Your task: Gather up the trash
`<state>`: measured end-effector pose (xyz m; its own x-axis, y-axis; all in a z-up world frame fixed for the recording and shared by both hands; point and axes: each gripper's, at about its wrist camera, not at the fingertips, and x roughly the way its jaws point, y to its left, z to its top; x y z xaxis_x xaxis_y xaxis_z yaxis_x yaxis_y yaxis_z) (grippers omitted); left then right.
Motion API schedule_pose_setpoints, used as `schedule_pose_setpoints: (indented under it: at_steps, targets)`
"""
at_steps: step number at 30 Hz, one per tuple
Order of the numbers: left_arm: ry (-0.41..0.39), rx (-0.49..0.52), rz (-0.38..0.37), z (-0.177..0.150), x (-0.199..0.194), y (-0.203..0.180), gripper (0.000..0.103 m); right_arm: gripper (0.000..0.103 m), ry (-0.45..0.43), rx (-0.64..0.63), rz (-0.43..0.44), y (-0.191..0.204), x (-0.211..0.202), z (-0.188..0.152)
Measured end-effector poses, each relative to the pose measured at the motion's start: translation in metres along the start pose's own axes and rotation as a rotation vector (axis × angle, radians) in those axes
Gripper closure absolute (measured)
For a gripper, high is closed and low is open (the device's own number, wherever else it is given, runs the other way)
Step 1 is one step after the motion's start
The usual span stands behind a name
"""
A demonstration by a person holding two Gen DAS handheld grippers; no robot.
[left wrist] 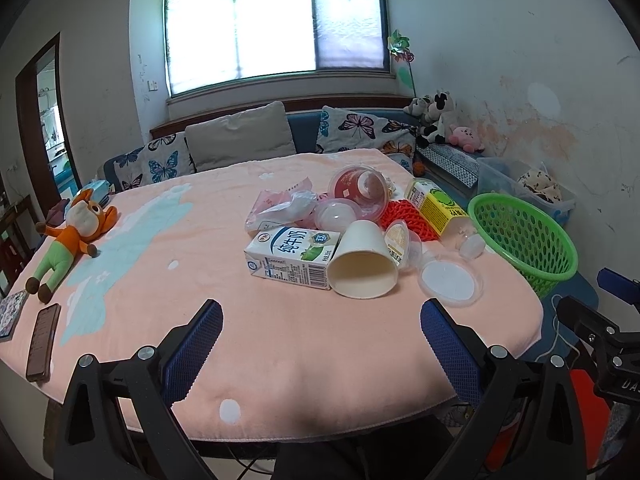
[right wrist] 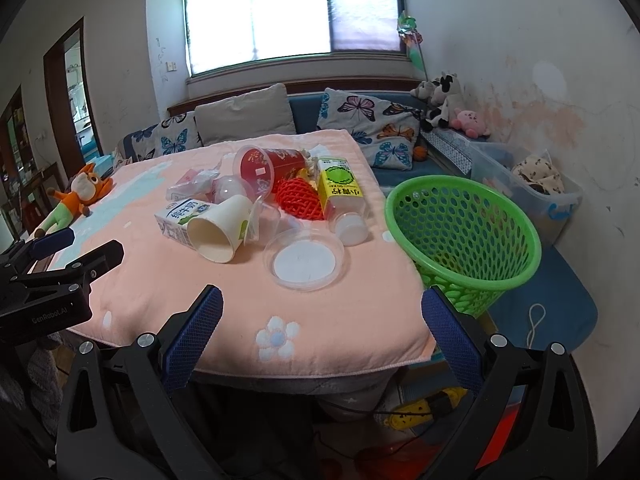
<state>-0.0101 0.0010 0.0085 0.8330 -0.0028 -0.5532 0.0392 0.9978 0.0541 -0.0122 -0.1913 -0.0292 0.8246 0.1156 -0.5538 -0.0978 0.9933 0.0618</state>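
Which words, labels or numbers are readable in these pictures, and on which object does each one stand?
"纯牛奶": on the milk carton; its small print and barcode are too small to read.
"GenRobot.AI": on the body of the left tongs, seen from the right wrist.
"DAS", cut off: on the right tongs, seen from the left wrist.
Yellow drink carton: green characters, too blurred to read.
Red cup: label unreadable.

Trash heaped together on the pink-covered surface: a milk carton lying flat, a tipped paper cup, a clear lid, a red cup, red foam netting, a yellow-labelled bottle; empty green basket at the right edge.
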Motion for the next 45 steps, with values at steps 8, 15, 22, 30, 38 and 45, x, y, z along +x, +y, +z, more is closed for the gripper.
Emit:
schedule_pose_setpoints:
  at_steps: [8, 15, 22, 30, 38, 45]
  targets:
    - [0.0, 0.001, 0.003, -0.002, 0.001, 0.0, 0.007, 0.004, 0.0, -0.001, 0.001, 0.0, 0.001, 0.0]
    - [-0.002, 0.001, 0.002, -0.001, 0.001, 0.0, 0.007, 0.004, 0.002, 0.0, 0.003, 0.001, 0.001, -0.001]
    - [-0.001, 0.002, 0.005, -0.001, 0.001, 0.001, 0.007, 0.004, 0.003, 0.001, 0.007, 0.001, 0.001, -0.001]
    - [0.005, 0.003, 0.008, 0.001, 0.004, 0.002, 0.007, 0.004, 0.011, -0.006, 0.016, 0.002, 0.005, 0.0]
    - [0.019, 0.003, 0.011, 0.006, 0.013, -0.001, 0.007, 0.004, 0.02, -0.007, 0.03, 0.001, 0.011, 0.003]
    - [0.035, 0.003, 0.009, 0.01, 0.024, -0.001, 0.007, 0.004, 0.031, -0.009, 0.036, -0.001, 0.02, 0.008]
